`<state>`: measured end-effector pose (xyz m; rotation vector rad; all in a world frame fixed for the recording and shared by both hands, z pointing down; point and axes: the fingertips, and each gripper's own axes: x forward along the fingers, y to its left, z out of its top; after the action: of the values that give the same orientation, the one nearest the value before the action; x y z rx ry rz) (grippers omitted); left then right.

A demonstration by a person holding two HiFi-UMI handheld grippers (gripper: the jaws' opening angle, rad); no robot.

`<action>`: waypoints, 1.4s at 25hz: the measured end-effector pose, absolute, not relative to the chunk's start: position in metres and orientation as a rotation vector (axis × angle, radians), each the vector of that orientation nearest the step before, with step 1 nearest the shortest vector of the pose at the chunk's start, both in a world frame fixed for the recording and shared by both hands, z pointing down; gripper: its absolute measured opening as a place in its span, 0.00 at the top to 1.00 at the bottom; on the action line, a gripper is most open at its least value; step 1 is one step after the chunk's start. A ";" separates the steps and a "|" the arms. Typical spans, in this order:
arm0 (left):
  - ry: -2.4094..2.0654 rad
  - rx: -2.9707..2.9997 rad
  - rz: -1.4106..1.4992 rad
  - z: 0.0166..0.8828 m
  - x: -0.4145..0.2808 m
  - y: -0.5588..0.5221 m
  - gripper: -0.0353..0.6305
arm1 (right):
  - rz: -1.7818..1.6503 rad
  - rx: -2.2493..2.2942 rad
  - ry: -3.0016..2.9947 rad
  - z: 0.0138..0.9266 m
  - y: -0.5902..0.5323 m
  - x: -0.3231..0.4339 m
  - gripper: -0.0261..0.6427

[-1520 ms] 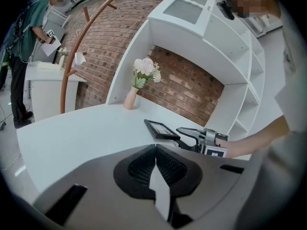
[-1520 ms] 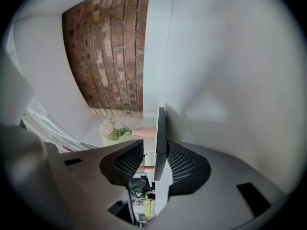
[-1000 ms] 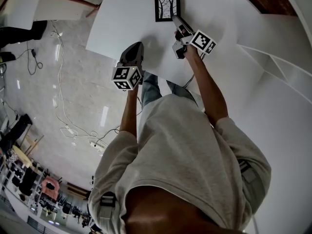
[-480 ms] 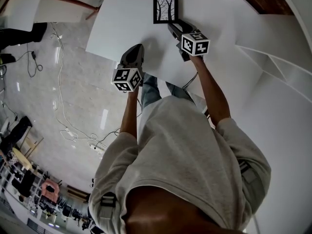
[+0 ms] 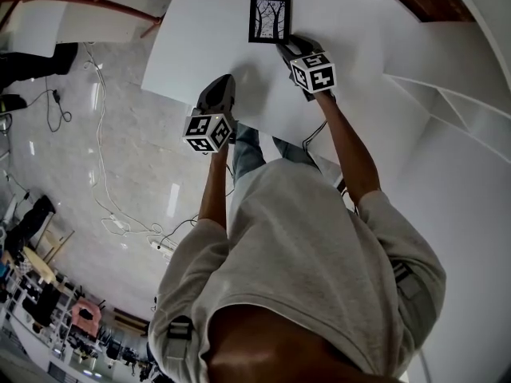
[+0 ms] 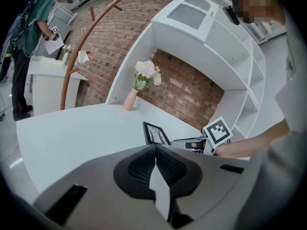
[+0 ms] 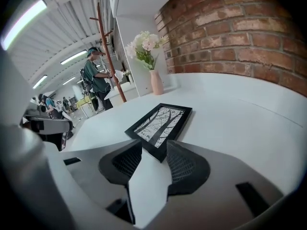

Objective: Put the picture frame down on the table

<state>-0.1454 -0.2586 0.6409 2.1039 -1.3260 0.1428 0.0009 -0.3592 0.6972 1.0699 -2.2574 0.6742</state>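
The black picture frame (image 5: 270, 18), holding a tree print, lies flat on the white table (image 5: 200, 38). The same frame (image 7: 160, 123) fills the middle of the right gripper view, and the frame (image 6: 156, 134) shows small in the left gripper view. My right gripper (image 5: 287, 48) is at the frame's near edge. This right gripper (image 7: 154, 143) is open, its jaws standing either side of the frame's near corner. My left gripper (image 5: 223, 84) hovers over the table's near edge, left of the frame. The left gripper (image 6: 155, 148) is shut with nothing in it.
A pink vase of flowers (image 6: 130, 99) stands at the table's far side by the brick wall. A white shelf unit (image 6: 225, 75) rises on the right. A person (image 7: 97, 79) stands beyond the table. Cables (image 5: 104, 198) lie on the floor to the left.
My right gripper has swung left along the frame's near edge and its marker cube has turned. The left gripper has stayed put.
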 end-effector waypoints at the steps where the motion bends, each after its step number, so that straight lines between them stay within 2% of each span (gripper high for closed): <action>1: -1.328 2.107 0.142 0.639 -0.144 -0.259 0.92 | 0.676 1.069 -2.259 0.697 -0.359 0.001 0.69; 7: -1.328 2.119 0.147 0.634 -0.145 -0.262 0.92 | 0.672 1.084 -2.266 0.691 -0.358 0.000 0.74; 12: -1.328 2.129 0.155 0.630 -0.142 -0.263 0.92 | 0.633 1.127 -2.277 0.679 -0.357 0.007 0.88; 15: -1.330 2.142 0.158 0.624 -0.139 -0.264 0.92 | 0.625 1.136 -2.293 0.671 -0.353 0.011 0.92; 35: -1.405 2.305 0.130 0.547 -0.139 -0.291 0.92 | 0.521 1.261 -2.494 0.570 -0.350 0.017 0.92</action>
<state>-0.1389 -0.2912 0.5467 2.3045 -1.4053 0.1302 0.0175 -0.3502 0.5703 1.2610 -2.4945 0.5211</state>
